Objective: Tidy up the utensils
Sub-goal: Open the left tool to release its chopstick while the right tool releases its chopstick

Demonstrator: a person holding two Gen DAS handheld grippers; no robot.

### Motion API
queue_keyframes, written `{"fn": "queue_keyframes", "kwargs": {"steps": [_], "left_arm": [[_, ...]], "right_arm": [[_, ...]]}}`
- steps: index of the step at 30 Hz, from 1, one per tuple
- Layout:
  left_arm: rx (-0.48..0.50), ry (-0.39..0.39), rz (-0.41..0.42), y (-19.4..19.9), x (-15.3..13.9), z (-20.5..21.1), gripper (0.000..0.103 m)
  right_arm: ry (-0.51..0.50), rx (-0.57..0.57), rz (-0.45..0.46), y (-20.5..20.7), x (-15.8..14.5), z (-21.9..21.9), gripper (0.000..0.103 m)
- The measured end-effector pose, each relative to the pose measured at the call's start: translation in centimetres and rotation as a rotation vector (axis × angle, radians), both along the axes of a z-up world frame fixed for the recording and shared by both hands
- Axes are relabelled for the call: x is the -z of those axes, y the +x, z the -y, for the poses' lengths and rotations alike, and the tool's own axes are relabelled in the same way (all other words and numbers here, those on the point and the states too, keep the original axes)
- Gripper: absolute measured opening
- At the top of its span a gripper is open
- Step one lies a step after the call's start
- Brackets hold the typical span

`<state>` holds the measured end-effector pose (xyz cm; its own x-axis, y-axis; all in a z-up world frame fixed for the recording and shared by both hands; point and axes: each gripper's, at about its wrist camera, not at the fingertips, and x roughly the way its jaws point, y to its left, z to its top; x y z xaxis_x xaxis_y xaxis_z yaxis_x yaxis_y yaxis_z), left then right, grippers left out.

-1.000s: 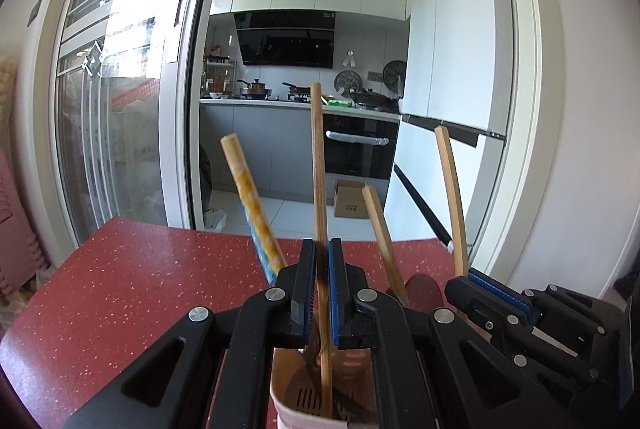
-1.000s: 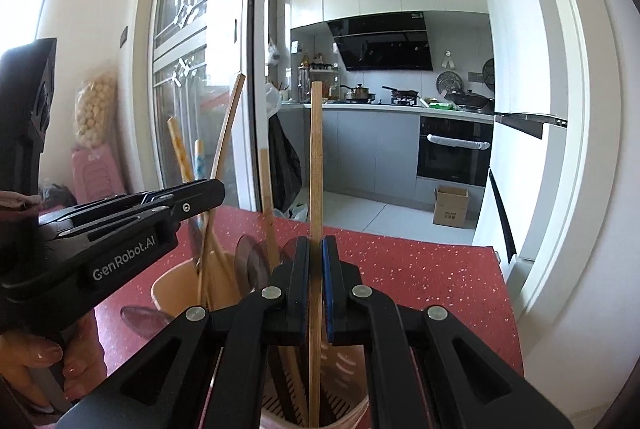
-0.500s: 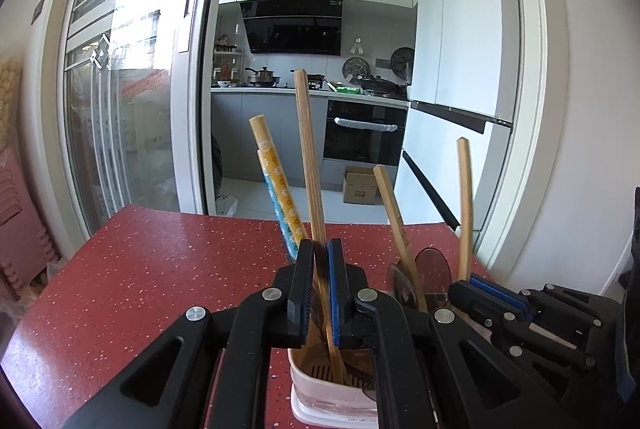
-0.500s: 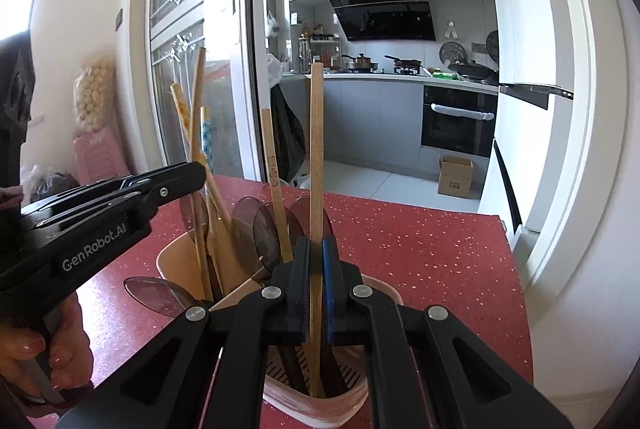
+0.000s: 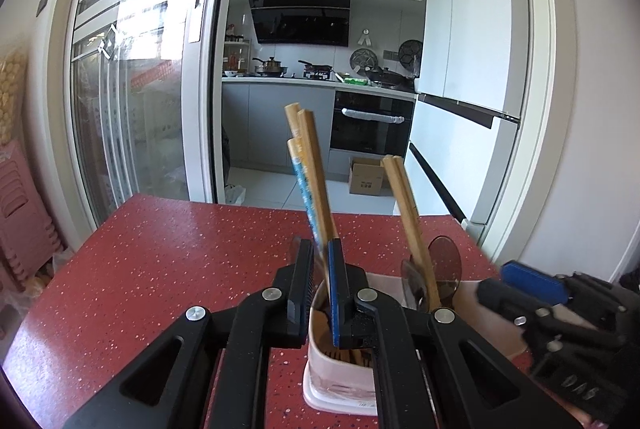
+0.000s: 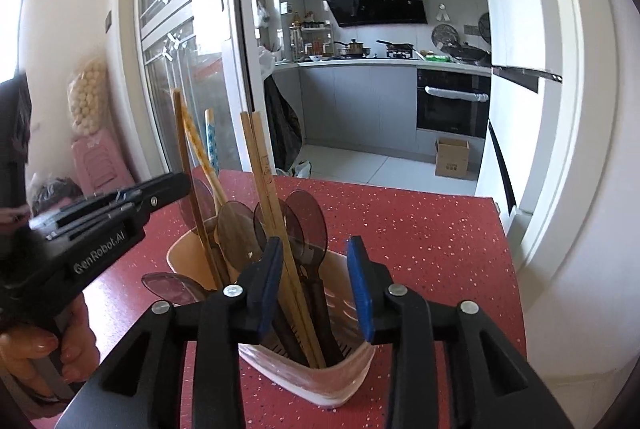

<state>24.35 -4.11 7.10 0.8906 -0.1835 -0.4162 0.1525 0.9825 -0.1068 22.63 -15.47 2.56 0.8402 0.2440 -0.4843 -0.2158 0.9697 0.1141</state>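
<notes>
A beige utensil holder [image 5: 340, 385] [image 6: 320, 385] stands on the red speckled table [image 5: 160, 249]. My left gripper [image 5: 320, 265] is shut on a wooden chopstick [image 5: 314, 165] whose lower end is inside the holder, next to a blue patterned chopstick [image 5: 300, 185]. My right gripper [image 6: 314, 269] is over the holder's near compartment and its jaws are opening. A pair of wooden chopsticks [image 6: 264, 181] stands between them, leaning by the left pad, and the right pad is clear of it. Brown see-through spoons [image 6: 308, 217] stand in the holder.
A hand [image 6: 40, 349] holds the left gripper at the left of the right wrist view. The table [image 6: 420, 229] ends at the far side, and at the right beside a white wall and fridge [image 5: 472, 69]. A glass sliding door [image 5: 132, 89] is on the left.
The right jaws have opened and let go of their chopstick, which now leans in the holder beside another. The left gripper's chopstick sits lower and tilts left. More of the holder shows.
</notes>
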Motion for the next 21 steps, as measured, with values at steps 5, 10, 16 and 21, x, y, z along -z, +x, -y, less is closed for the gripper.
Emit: {"fn": "queue_keyframes", "kwargs": {"steps": [5,10,16,21], "left_arm": [[-0.012,-0.006,-0.003,-0.6,-0.4,-0.7,0.036],[-0.021,0.014,-0.007,-1.4,-0.8,-1.2,0.036],[-0.027,0.032,-0.026,-2.3,-0.6,-2.1,0.036],[-0.021,0.044,-0.05,-2.9,-0.2,-2.9,0.036]], "right_arm": [[0.048,0.025,-0.027,-0.9,-0.6,1.0,0.044],[0.096,0.052,-0.068,-1.4,-0.7,1.6,0.046],[0.13,0.073,-0.105,-1.9,-0.6,2.0,0.046],[0.145,0.096,-0.128,-2.3,-0.5,2.1,0.046]]}}
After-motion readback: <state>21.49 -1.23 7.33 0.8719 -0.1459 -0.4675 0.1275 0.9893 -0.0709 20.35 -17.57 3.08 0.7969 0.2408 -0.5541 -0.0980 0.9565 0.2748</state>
